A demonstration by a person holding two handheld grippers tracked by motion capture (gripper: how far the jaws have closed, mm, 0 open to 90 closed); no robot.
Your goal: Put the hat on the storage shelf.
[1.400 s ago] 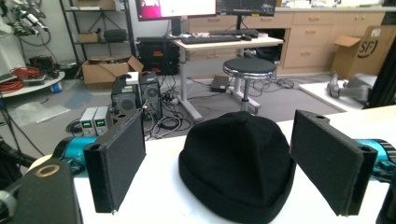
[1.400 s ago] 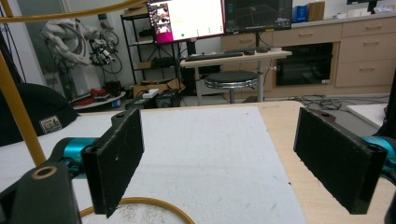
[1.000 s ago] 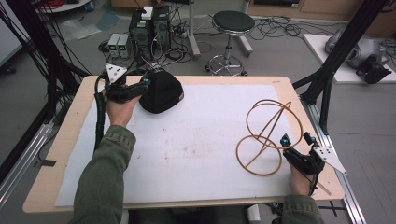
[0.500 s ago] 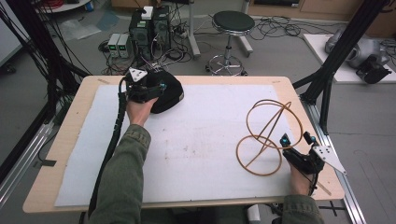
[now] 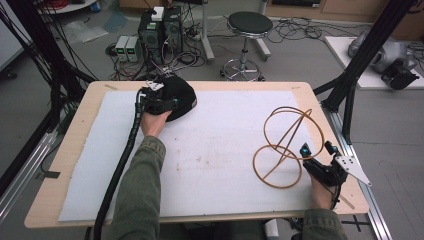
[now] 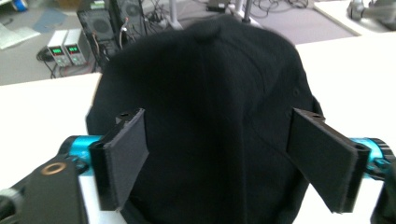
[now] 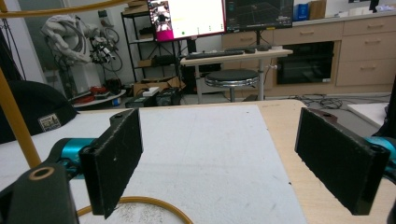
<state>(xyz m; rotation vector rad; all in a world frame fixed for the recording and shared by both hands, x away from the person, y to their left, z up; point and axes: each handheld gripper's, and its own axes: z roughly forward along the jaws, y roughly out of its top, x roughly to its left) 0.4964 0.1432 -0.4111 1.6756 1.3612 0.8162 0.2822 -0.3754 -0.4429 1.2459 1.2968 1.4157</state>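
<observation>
High view first: we see one table (image 5: 320, 90) under one white sheet (image 5: 225, 150), one gold wire-ring frame (image 5: 287, 145) at its right and one black cap (image 5: 177, 97) at the far left. Left claw (image 5: 172, 104) is at the cap's near edge; in the left gripper view its jaws stand wide apart on either side of the cap, not pressing it. Right claw (image 5: 315, 149) gapes wide too, holding nothing, just beside the frame. One stool (image 5: 249, 25) stands beyond the table.
</observation>
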